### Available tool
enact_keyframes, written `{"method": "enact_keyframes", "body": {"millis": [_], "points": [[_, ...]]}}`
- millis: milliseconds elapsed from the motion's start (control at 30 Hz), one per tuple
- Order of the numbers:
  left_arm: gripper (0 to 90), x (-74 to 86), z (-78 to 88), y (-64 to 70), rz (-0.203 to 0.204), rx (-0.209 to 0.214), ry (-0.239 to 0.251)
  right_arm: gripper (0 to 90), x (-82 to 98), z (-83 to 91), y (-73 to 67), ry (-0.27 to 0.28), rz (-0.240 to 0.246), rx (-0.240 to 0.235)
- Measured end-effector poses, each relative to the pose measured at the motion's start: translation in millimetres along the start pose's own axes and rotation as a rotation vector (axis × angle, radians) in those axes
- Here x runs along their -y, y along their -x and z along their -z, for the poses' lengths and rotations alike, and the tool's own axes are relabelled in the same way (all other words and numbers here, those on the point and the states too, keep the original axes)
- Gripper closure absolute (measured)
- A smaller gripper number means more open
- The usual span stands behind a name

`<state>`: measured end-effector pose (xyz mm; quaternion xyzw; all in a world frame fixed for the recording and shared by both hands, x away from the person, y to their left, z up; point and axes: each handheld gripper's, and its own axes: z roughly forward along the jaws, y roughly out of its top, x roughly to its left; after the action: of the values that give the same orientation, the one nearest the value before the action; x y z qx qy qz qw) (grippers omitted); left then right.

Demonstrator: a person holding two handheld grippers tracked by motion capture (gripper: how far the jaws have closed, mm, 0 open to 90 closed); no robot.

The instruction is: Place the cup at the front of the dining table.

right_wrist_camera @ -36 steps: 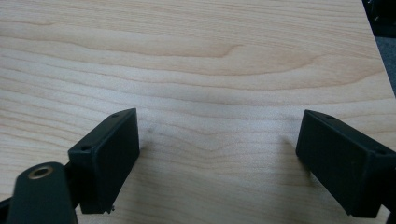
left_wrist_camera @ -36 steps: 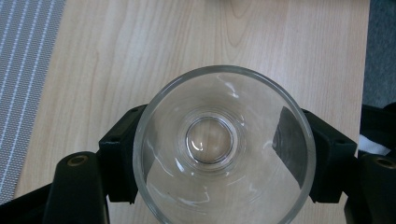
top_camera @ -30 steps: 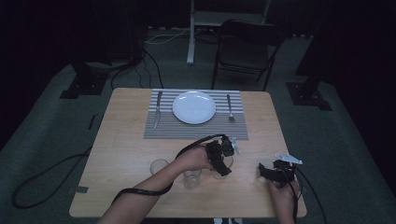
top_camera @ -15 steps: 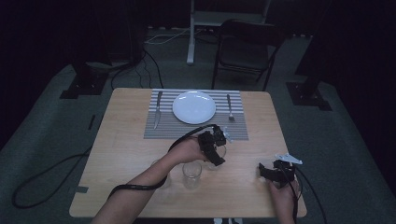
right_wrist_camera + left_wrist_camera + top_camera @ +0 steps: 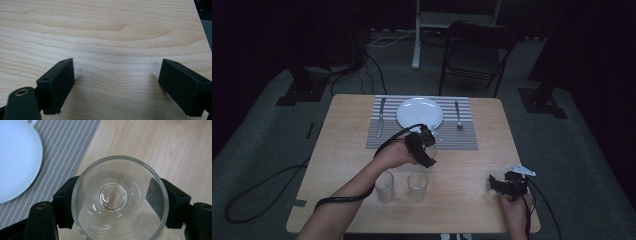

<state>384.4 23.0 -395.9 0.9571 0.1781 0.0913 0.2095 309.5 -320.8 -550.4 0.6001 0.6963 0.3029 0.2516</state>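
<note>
The left claw [image 5: 428, 150] pinches a clear glass tumbler [image 5: 120, 200] between its two black jaws, held over the wooden bench [image 5: 342, 150] at the near edge of the striped placemat [image 5: 467, 137], just beside the white plate [image 5: 419, 112]. A knife [image 5: 381, 117] lies left of the plate and a fork [image 5: 457, 116] right of it, and two more glasses [image 5: 384, 186] stand side by side on the bench nearer the person. The right claw [image 5: 502, 184] rests near the bench's right front corner, its jaws spread wide with bare wood between them.

Pale matt wood-grain table [image 5: 120, 30]; clear glossy glass tumbler [image 5: 120, 197]; smooth white glossy plate [image 5: 17, 157]; ribbed striped woven placemat [image 5: 67, 152]; matt black plastic jaws.
</note>
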Motion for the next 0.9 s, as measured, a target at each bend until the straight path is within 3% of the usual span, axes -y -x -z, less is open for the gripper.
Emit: {"method": "enact_keyframes", "body": {"millis": [233,500,600,767,900], "points": [[28.8,21.2,10.8,-18.9,0.055,-0.031,-0.015,13.1,0.0,0.0,0.0,0.0,0.001,0.001],[28.8,47.7,29.0,-46.0,0.154,-0.083,0.022,13.2,0.0,0.1,-0.1,-0.001,-0.001,0.0],[28.8,54.7,29.3,-54.0,0.19,-0.103,0.019,13.1,0.0,0.0,-0.1,-0.001,-0.001,0.0],[28.8,61.6,28.0,-67.4,0.244,-0.093,0.04,13.6,0.1,0.1,-0.1,0.0,-0.002,0.002],[28.8,61.3,20.9,-76.7,0.268,-0.119,0.025,13.6,0.1,0.1,-0.1,0.001,-0.002,0.002]]}}
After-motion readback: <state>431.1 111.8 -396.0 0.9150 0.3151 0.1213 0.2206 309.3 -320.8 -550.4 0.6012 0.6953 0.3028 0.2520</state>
